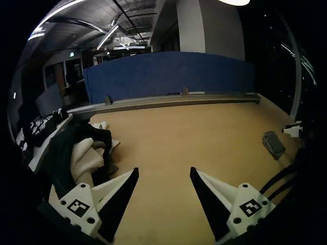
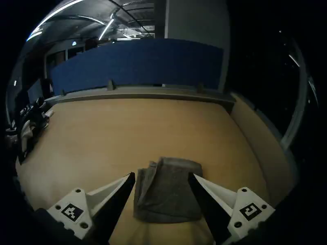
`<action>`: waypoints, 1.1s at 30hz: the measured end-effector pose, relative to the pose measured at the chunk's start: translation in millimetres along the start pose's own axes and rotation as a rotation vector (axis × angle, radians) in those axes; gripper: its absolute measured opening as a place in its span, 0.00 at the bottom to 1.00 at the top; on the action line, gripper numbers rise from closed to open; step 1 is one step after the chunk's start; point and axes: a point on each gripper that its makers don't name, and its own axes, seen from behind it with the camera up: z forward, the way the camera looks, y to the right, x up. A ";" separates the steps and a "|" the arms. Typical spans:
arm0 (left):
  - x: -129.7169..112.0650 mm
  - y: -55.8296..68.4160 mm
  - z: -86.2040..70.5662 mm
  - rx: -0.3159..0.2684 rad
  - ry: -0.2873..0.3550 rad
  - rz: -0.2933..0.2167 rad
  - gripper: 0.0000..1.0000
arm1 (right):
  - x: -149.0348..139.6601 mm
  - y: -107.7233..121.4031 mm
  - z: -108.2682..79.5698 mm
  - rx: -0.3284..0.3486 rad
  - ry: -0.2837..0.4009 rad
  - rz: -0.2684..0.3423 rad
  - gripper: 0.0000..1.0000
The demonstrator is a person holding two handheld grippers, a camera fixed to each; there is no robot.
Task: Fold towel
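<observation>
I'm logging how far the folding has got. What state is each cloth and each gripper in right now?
Grey towel: folded, lying flat on the table.
Cloth pile: crumpled, unfolded, dark and cream pieces heaped together.
Left gripper: open, empty, above bare table.
Right gripper: open, fingers either side of the grey towel, not pressing it.

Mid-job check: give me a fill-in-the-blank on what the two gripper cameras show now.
The folded towel by the right gripper is ____ in colour.
The left gripper is ____, holding nothing.
The partition behind the table is ____.
In the left gripper view, the cloth pile lies on the ____ side.
Missing: grey; open; blue; left.
</observation>
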 end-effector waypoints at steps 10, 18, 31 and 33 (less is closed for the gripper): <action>5.3 -2.3 0.9 0.001 0.018 -0.005 0.93 | 25.4 -4.9 -8.6 -0.008 0.102 0.029 1.00; 9.9 -1.4 1.1 -0.001 0.035 -0.005 0.93 | 62.7 -15.2 -24.0 -0.013 0.280 0.046 1.00; 17.2 -3.5 0.3 -0.001 0.066 -0.018 0.93 | 92.7 -13.4 -46.2 -0.039 0.444 0.082 1.00; 18.2 -3.7 0.6 0.000 0.071 -0.019 0.93 | 94.1 -13.6 -47.3 -0.040 0.448 0.079 1.00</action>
